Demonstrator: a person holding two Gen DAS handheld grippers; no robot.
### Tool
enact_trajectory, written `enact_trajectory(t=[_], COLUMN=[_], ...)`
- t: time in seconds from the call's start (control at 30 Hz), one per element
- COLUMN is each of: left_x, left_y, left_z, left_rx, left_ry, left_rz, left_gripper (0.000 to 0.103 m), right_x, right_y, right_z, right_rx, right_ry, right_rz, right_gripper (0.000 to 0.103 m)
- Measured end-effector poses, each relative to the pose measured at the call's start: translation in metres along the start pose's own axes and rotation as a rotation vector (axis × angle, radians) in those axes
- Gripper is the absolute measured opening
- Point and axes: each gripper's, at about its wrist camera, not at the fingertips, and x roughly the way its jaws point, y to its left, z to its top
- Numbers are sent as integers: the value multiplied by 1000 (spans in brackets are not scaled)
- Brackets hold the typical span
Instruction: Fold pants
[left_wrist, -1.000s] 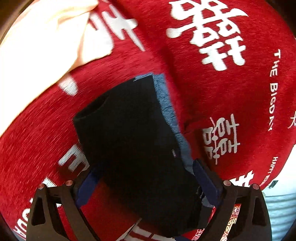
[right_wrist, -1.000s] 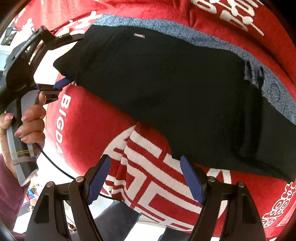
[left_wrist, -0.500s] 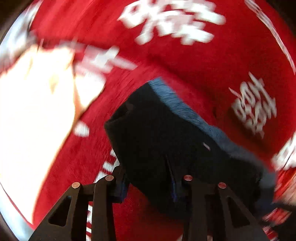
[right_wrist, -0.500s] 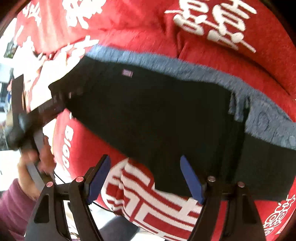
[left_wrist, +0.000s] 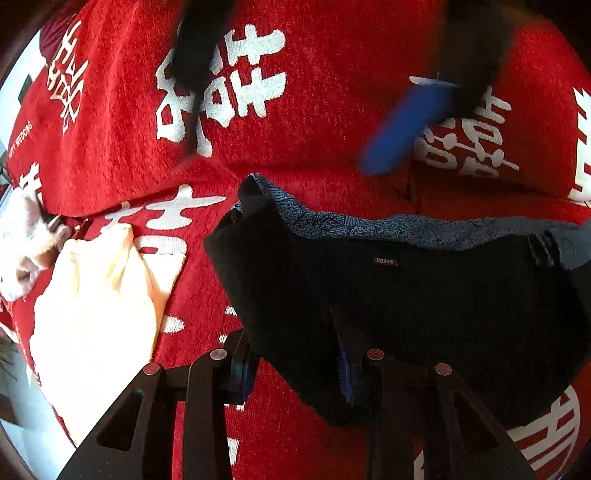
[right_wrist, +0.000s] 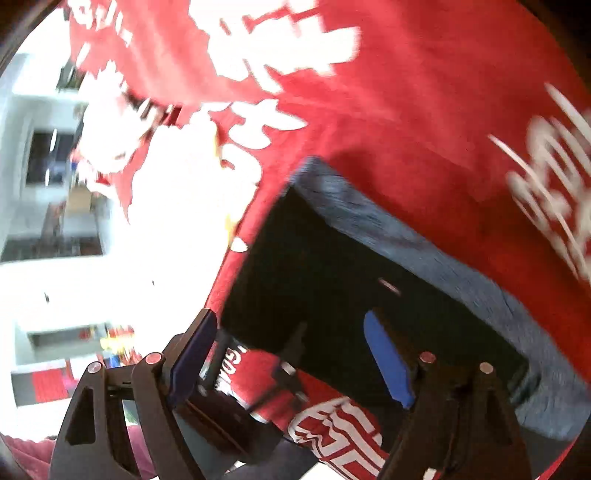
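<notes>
The black pants (left_wrist: 406, 310) with a blue-grey inner waistband lie folded on a red blanket (left_wrist: 332, 110) with white characters. My left gripper (left_wrist: 295, 365) is shut on the near left edge of the pants. My right gripper (right_wrist: 288, 358) is open, its blue pads apart, hovering over the near edge of the pants (right_wrist: 332, 280). In the left wrist view the right gripper (left_wrist: 402, 125) shows blurred above the far side of the pants. A small "FASHION" label (left_wrist: 385, 261) shows on the black cloth.
A cream garment (left_wrist: 96, 321) lies on the blanket to the left of the pants. A white fluffy thing (left_wrist: 22, 240) sits at the far left. The blanket's near edge and a bright room (right_wrist: 55, 184) show in the right wrist view.
My left gripper has closed on the pants' edge and swung round so the pants stretch rightward. My right gripper has moved away over the pants, still open; its view is blurred.
</notes>
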Motion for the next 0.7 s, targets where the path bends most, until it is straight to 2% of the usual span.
enact_trajectory(t=[0.17, 0.27, 0.3, 0.33, 0.37, 0.53, 0.7], left_x=[-2, -3, -3, -3, -5, -30, -67], left_y=[-4, -5, -5, -4, -5, -26, -59], left_z=[-1, -1, 0, -1, 0, 10, 30], left_rx=[22, 29, 28, 26, 30, 92, 149], left_ry=[-11, -10, -8, -1, -10, -65, -128], left_rz=[8, 11, 7, -7, -28, -62, -119], left_gripper=[36, 36, 36, 36, 36, 36, 36], right_x=[54, 79, 87, 90, 90, 49, -14], right_y=[39, 41, 38, 35, 32, 10, -33], right_z=[31, 36, 35, 32, 30, 3, -39], right_rx=[-121, -125, -120, -122, -120, -85, 22], right_ry=[189, 274, 300, 310, 309, 178, 15], right_rz=[-86, -157, -183, -189, -195, -98, 79], right_gripper=[85, 84, 70, 27, 21, 19, 19])
